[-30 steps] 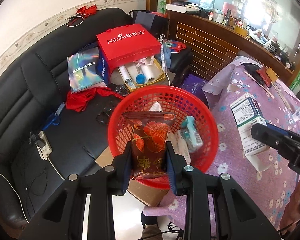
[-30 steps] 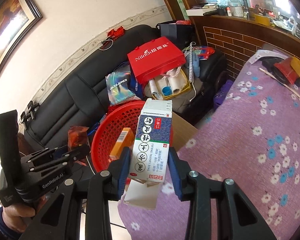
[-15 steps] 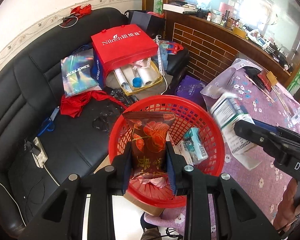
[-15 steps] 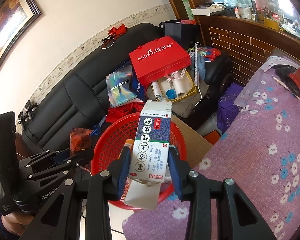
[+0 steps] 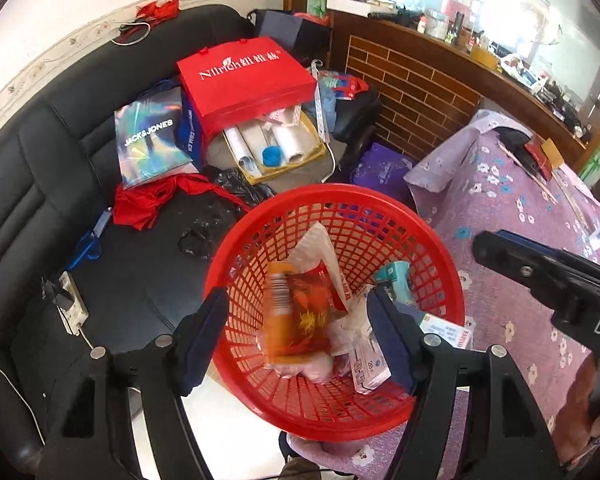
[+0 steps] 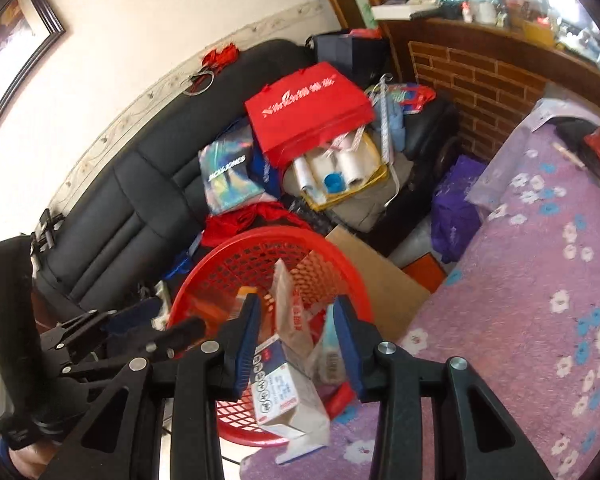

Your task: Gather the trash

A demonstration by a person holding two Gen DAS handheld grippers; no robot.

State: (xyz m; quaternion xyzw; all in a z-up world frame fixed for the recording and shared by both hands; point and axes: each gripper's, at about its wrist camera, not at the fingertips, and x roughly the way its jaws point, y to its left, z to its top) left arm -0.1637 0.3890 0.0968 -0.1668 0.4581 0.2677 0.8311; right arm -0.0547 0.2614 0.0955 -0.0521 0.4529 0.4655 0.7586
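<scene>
Trash fills the red basket at the edge of the purple-clothed counter; the left tool has just been opening, its jaws apart over the basket, with the red snack packet loose below them; the right tool stands apart too, with the white carton tilted on the basket's rim, seemingly ungripped.
</scene>
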